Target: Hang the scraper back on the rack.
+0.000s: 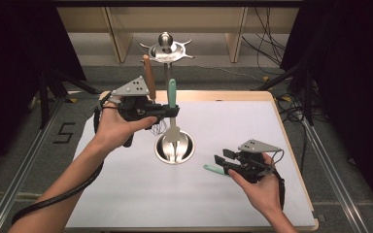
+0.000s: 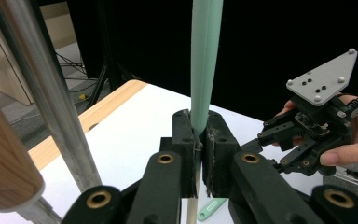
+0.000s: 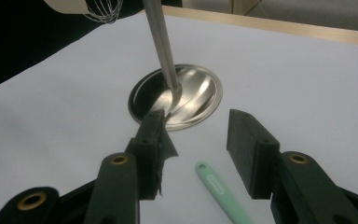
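A white mat [image 1: 126, 194] covered the wood-edged table, with dark curtains at both sides and cables on the floor behind. At the mat's middle stood a steel rack [image 1: 166, 48] on a round base [image 1: 187, 150].

The left gripper [image 1: 156, 111], held level above the mat just left of the rack's pole, had its jaws closed tight on the green handle of a spatula [image 1: 172, 94]. The spatula hung upright, its handle rising above the jaws and its metal blade reaching down over the base. A wooden-handled whisk [image 1: 148, 75] hung just beside it, behind the gripper.

The right gripper [image 1: 223, 157] rested low at the mat's right, its jaws apart and empty. A second green handle [image 3: 223, 193] lay flat on the mat between and below its jaws, pointing toward the base.
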The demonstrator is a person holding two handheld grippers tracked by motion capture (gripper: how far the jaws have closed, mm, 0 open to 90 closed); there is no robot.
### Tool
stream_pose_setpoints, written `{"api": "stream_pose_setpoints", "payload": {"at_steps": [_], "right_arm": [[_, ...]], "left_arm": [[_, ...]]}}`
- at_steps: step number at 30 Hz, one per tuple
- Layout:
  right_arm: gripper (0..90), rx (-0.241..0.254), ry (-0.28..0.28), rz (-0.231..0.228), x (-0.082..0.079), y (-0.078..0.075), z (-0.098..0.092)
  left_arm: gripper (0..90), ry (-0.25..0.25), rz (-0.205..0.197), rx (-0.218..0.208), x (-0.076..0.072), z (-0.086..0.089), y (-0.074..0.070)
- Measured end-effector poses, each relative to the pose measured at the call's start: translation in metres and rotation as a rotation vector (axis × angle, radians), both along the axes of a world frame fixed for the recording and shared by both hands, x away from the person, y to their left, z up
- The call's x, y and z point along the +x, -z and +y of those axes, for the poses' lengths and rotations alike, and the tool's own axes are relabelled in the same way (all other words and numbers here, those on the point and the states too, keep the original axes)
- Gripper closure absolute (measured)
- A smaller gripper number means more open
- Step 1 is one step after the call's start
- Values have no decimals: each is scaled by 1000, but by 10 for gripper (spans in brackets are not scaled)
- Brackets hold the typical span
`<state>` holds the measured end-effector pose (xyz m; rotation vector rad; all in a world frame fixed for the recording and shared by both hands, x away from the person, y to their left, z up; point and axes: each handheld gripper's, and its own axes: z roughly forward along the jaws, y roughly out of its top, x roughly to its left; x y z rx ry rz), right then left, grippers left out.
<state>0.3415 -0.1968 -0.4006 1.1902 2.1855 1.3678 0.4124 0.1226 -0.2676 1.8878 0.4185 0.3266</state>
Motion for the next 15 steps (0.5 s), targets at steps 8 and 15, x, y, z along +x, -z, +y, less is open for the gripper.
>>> {"api": "stream_pose_setpoints", "payload": {"at_steps": [8, 15], "right_arm": [[578, 14, 16, 55, -2, -2, 3], [578, 18, 16, 40, -2, -1, 2]], "left_arm": [[839, -5, 13, -5, 3, 2, -3], [839, 0, 2, -12, 5, 5, -9]]}}
